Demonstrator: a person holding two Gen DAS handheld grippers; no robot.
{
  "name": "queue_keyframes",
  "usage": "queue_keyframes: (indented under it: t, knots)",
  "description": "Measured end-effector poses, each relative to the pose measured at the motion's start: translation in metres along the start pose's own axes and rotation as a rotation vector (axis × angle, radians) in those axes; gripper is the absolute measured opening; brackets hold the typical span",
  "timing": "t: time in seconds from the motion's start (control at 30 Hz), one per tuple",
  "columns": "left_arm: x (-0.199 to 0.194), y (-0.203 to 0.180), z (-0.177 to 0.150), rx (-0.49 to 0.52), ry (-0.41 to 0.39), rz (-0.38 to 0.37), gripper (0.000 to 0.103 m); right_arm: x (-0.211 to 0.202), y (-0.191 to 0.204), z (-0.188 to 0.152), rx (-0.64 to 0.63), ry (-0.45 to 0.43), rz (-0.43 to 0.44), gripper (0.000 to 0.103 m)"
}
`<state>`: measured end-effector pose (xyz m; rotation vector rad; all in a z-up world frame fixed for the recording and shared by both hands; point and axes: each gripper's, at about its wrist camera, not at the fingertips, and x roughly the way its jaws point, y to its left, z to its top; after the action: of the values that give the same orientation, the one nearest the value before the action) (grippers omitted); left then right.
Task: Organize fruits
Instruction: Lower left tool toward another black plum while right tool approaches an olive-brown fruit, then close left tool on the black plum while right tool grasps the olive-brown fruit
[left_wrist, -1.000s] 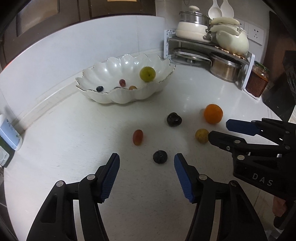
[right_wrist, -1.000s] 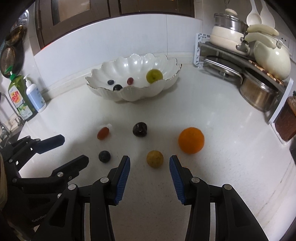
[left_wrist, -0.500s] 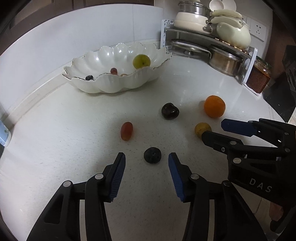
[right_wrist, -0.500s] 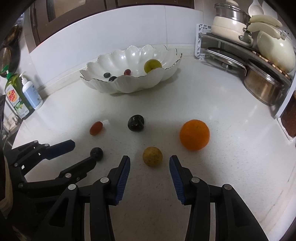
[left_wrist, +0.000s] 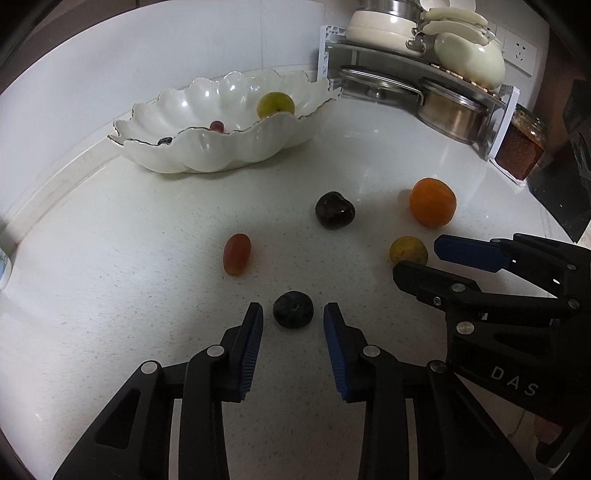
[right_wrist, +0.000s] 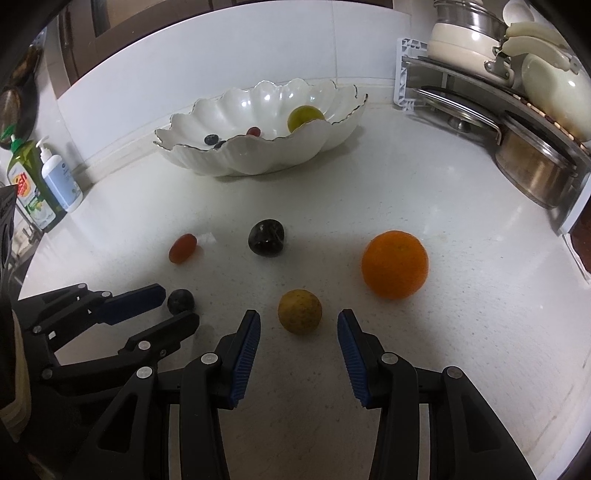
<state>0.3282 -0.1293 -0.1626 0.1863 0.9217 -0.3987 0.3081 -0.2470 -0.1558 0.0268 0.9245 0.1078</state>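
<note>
counter (left_wrist: 129, 295) holds red grape (left_wrist: 236, 254), long axis front-to-back.

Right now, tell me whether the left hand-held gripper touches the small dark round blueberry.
Apart. The left wrist view shows white counter between the small dark round blueberry and both pads of the left hand-held gripper.

On the white counter in front of me lie five loose fruits. Nearest is a small dark blueberry (left_wrist: 293, 308), round, its crown facing me. Beyond it to the left lies an oval red grape (left_wrist: 236, 254), on its side. Farther back sits a glossy, near-black plum (left_wrist: 334, 210). To the right are a small dull-yellow round fruit (right_wrist: 299, 311) and, just behind it, a larger bright orange (right_wrist: 395, 264). At the back stands a white scalloped bowl (left_wrist: 221, 147) holding a yellow-green round fruit (left_wrist: 276, 104), a red grape (left_wrist: 217, 126) and dark berries (right_wrist: 211, 139).
</note>
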Motion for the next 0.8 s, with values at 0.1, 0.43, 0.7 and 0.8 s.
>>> queue_keyframes:
  t: [0.1,0.43,0.7,0.8]
  knots:
    - [0.003,0.001,0.0,-0.014,0.005,-0.002,0.032,0.002,0.0,0.002,0.001,-0.002,0.006,0.045]
    - [0.005,0.001,0.004,-0.013,-0.006,0.001,0.023,0.011,0.001,0.003,-0.008,0.012,0.019,0.027]
    - [0.001,0.004,0.006,-0.033,-0.019,-0.005,0.023,0.007,0.002,0.002,-0.013,-0.005,0.02,0.027]
    - [-0.004,0.007,0.008,-0.045,-0.03,-0.006,0.023,0.003,0.003,0.004,-0.012,-0.011,0.022,0.027]
